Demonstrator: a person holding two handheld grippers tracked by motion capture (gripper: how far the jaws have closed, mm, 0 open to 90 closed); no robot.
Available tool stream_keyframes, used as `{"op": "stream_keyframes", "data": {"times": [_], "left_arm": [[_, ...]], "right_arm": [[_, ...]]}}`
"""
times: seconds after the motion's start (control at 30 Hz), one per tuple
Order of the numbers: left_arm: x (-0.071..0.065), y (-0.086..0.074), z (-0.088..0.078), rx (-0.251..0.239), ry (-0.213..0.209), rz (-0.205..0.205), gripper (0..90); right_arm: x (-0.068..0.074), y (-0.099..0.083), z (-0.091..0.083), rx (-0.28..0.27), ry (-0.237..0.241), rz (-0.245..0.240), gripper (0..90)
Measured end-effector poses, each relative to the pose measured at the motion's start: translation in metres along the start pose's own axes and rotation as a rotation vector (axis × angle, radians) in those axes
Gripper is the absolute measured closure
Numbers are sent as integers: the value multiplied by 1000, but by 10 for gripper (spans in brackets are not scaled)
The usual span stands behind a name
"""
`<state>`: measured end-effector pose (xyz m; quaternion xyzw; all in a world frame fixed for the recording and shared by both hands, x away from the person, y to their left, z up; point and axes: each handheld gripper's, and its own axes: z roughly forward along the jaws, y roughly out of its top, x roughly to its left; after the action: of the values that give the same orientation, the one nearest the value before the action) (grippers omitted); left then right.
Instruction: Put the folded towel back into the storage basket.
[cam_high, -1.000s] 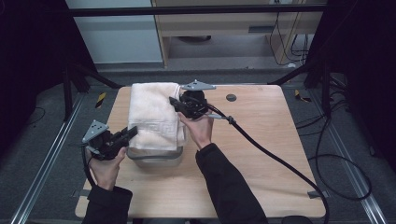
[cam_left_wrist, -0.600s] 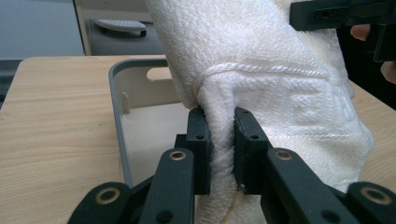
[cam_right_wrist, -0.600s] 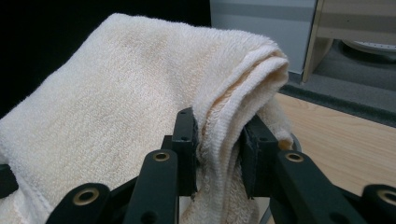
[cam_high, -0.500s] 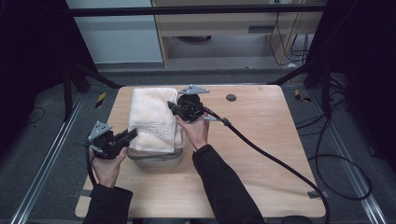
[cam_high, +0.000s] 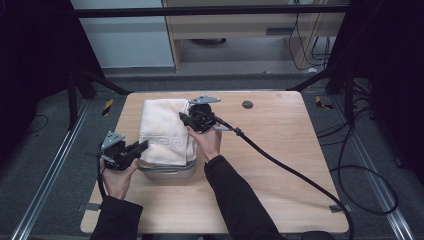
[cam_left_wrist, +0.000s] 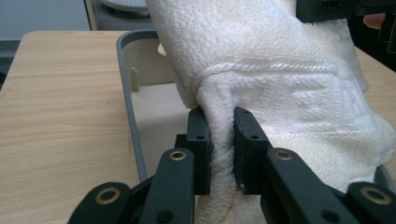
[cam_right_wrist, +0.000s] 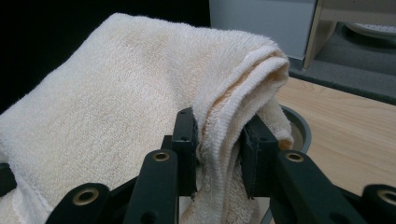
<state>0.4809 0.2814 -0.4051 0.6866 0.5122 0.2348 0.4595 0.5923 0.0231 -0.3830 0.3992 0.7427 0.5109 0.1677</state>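
While both pairs of jaws pinch folds of it, left gripper clamped on the cream towel at its seven o'clock edge, right gripper clamped at two o'clock, towel draped over the grey tub, tub near the wooden table's nine o'clock side.

The towel is a creamy off-white terry, with a woven band of raised geometric pattern running across it and a plain ribbed stripe above that. The bin under it is grey outside and paler beige-ish inside. Both grippers, left and right, are matte black with little brass-coloured rivets. The table is light wood grain, and the person's sleeves are dark.
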Motion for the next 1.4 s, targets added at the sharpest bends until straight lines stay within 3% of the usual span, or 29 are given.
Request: {"op": "stream_keyframes", "data": {"times": [0.67,1.17,1.3,1.33,1.4], "left_arm": [[5,-15,21,104,53,18,780],[5,-19,30,163,77,28,721],[4,-19,29,152,67,5,638],[3,-18,28,145,73,5,630],[1,-16,27,135,79,6,609]], "right_arm": [[-3,-28,29,85,-23,5,698],[-3,-39,35,138,-48,-61,649],[-3,-41,36,145,-55,-92,606],[-2,-41,35,140,-69,-129,588],[-1,-41,34,138,-61,-153,548]]}}
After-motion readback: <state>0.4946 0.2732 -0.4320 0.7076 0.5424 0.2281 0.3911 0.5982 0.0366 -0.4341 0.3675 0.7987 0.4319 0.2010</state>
